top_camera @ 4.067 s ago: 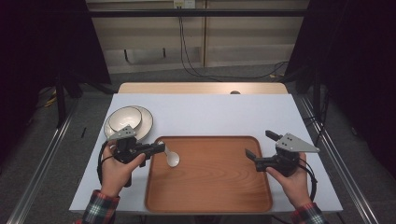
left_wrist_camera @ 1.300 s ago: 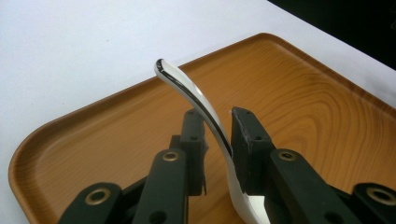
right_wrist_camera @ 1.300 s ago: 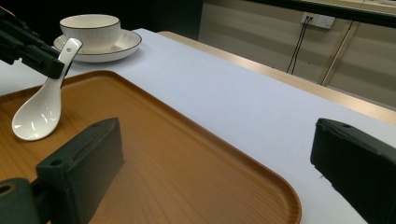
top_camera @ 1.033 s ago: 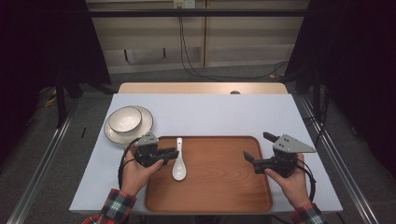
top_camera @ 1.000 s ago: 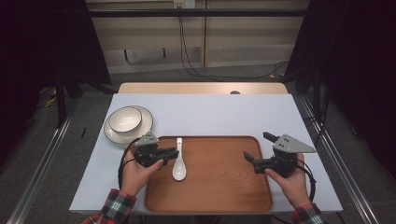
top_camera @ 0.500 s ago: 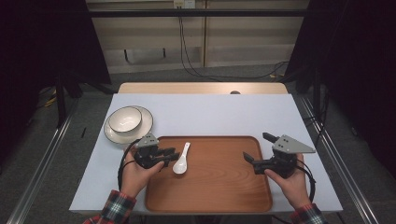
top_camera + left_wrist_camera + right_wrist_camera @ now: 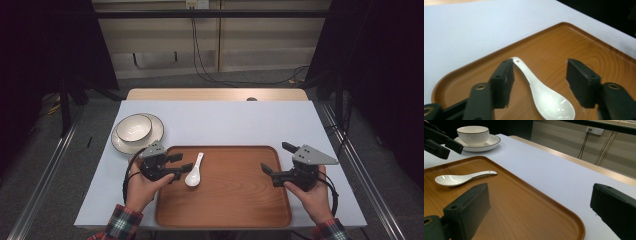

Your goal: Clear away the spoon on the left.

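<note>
A white ceramic spoon (image 7: pixel 193 172) lies on the left part of the wooden tray (image 7: pixel 235 210), bowl end toward me and handle pointing away. My left gripper (image 7: pixel 181 162) sits just left of it. In the left gripper view the spoon (image 7: pixel 544 97) rests on the tray (image 7: pixel 584 52) between the parted jaws of that gripper (image 7: pixel 540 66), its handle tip close to the left jaw. These jaws have just been opening, and the pads no longer press on the spoon. My right gripper (image 7: pixel 276 158) hovers open over the tray's right edge with nothing between its fingers.
A white bowl (image 7: pixel 134 127) stands on a plate (image 7: pixel 152 132) at the table's left, beyond the tray. In the right gripper view the bowl (image 7: pixel 472 132), plate (image 7: pixel 491 142) and spoon (image 7: pixel 456 178) lie far left. The pale tabletop (image 7: pixel 225 122) stretches behind the tray.
The left gripper's jaws have spread and let go of the spoon, which now lies flat on the tray with its handle swung to the right. The right gripper has stayed put.
</note>
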A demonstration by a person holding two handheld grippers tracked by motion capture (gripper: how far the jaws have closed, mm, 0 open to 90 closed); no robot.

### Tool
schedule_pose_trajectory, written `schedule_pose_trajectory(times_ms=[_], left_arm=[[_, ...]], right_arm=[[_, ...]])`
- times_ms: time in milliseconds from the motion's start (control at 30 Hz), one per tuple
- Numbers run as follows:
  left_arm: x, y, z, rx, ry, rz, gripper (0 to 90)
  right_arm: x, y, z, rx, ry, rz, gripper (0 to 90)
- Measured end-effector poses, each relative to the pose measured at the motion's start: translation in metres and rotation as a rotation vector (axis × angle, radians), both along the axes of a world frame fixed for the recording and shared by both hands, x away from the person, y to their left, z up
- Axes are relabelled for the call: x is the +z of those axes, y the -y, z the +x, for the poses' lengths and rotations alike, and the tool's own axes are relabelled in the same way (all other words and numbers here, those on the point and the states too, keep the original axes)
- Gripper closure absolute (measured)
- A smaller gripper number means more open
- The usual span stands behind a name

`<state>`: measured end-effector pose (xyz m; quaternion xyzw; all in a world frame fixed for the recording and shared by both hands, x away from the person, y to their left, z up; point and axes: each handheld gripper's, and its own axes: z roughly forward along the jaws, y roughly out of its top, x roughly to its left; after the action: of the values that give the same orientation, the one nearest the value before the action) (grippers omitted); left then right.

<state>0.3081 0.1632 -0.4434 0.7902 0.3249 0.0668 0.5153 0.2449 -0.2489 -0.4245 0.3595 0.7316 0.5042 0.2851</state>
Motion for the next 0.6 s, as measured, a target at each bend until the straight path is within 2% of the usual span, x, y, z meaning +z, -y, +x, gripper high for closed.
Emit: schedule_pose_trajectory(times_ms=[233,600], left_arm=[[0.004,-0.007,0.001,0.027,0.013,-0.033,27.9],[0.010,-0.016,0.001,0.050,0.040,-0.044,20.0]], right_arm=[[0.000,0.001,0.000,-0.004,-0.004,0.007,2.1],[0.000,0.001,0.000,-0.004,-0.002,0.008,2.1]])
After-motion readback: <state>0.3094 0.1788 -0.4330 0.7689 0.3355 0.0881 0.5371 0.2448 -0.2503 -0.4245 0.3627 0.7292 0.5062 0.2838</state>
